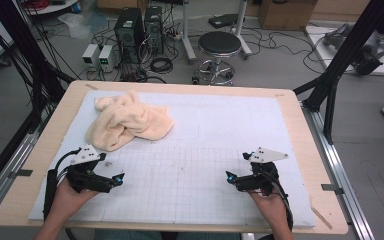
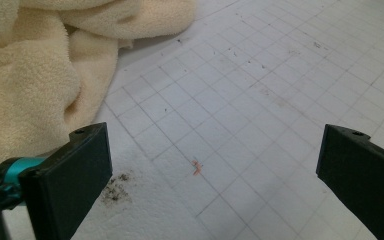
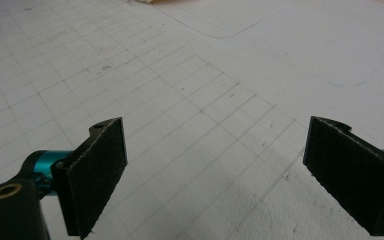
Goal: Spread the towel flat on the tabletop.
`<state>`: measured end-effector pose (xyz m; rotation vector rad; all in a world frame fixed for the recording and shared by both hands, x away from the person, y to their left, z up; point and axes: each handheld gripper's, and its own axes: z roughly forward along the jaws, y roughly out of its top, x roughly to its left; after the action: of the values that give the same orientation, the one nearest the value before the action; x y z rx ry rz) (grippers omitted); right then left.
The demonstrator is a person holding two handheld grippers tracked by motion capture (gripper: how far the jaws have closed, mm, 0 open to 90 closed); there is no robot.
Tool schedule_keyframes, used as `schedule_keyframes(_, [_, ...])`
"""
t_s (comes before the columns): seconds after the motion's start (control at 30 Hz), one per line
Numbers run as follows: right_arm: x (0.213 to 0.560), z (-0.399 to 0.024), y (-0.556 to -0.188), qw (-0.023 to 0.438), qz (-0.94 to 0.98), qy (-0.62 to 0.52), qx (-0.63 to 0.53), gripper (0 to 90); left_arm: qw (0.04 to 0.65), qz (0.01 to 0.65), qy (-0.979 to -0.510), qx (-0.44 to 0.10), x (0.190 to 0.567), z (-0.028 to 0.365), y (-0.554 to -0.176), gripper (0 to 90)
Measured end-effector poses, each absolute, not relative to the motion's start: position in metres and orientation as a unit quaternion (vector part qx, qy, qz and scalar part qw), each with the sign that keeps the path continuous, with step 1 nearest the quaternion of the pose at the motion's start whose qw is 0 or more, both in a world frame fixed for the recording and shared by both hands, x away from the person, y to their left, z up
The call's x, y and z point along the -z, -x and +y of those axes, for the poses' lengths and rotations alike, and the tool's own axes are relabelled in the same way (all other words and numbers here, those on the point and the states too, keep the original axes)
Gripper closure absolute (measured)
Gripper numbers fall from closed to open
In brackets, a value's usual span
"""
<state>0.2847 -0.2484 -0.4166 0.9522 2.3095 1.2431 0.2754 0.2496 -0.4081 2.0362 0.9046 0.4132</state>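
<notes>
A crumpled cream towel [image 1: 129,121] lies bunched on the far left part of the white gridded mat [image 1: 220,125] that covers the bench [image 1: 300,120]. The left gripper [image 1: 121,176] waits just short of the towel's near edge, its fingers [image 2: 75,185] spread wide and empty. The right gripper [image 1: 228,176] sits well off to the towel's right, fingers [image 3: 97,175] likewise open on nothing. My worry is that a pinch into that heap could catch several folds at once, so the towel would lift as a lump instead of spreading.
</notes>
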Motion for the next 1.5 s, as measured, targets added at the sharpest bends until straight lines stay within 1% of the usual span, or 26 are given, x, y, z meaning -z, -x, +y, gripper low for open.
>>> schedule_keyframes(0.7, [0.414,-0.249,-0.285,0.179,0.809,-0.336,-0.447,9.5,0.426,0.356,-0.816,-0.161,0.407,0.25,-0.273,1.8])
schedule_keyframes(1.0, [0.412,-0.245,-0.28,0.179,0.81,-0.331,-0.449,9.5,0.436,0.35,-0.814,-0.157,0.403,0.251,-0.268,1.8])
schedule_keyframes(1.03, [0.412,-0.245,-0.281,0.178,0.811,-0.327,-0.451,9.5,0.447,0.352,-0.808,-0.155,0.4,0.251,-0.267,1.8])
schedule_keyframes(1.13, [0.412,-0.245,-0.281,0.176,0.813,-0.326,-0.449,9.5,0.454,0.353,-0.803,-0.155,0.396,0.253,-0.268,1.8])
schedule_keyframes(1.5, [0.411,-0.245,-0.282,0.167,0.812,-0.32,-0.458,9.5,0.468,0.358,-0.792,-0.159,0.37,0.263,-0.293,1.9])
